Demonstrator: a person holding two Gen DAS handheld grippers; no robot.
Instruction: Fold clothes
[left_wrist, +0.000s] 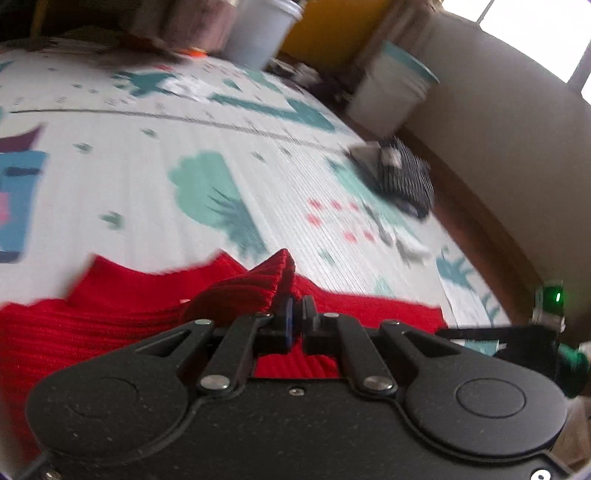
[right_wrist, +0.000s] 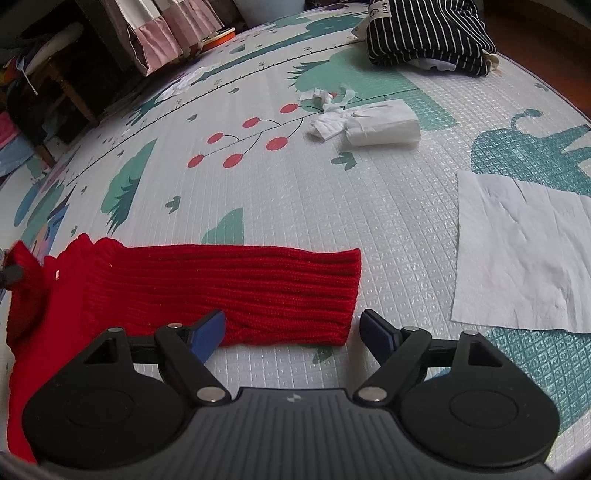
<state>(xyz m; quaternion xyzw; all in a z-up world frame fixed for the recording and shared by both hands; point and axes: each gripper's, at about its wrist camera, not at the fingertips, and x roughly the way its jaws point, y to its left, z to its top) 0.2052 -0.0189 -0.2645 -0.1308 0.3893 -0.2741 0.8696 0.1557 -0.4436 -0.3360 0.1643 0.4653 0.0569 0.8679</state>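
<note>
Your left gripper (left_wrist: 295, 306) is pinched on a raised peak of the red knit sweater (right_wrist: 221, 288) lying on the play mat (right_wrist: 332, 206), right gripper (right_wrist: 293, 332) spread wide beside the sleeve end, fold apparently starting; next, grip that cuff.

My left view is motion-blurred, so the striped garment (left_wrist: 402, 177) reads soft. The red sweater (right_wrist: 221, 288) runs off my right view's left edge; its body stays unseen.
</note>
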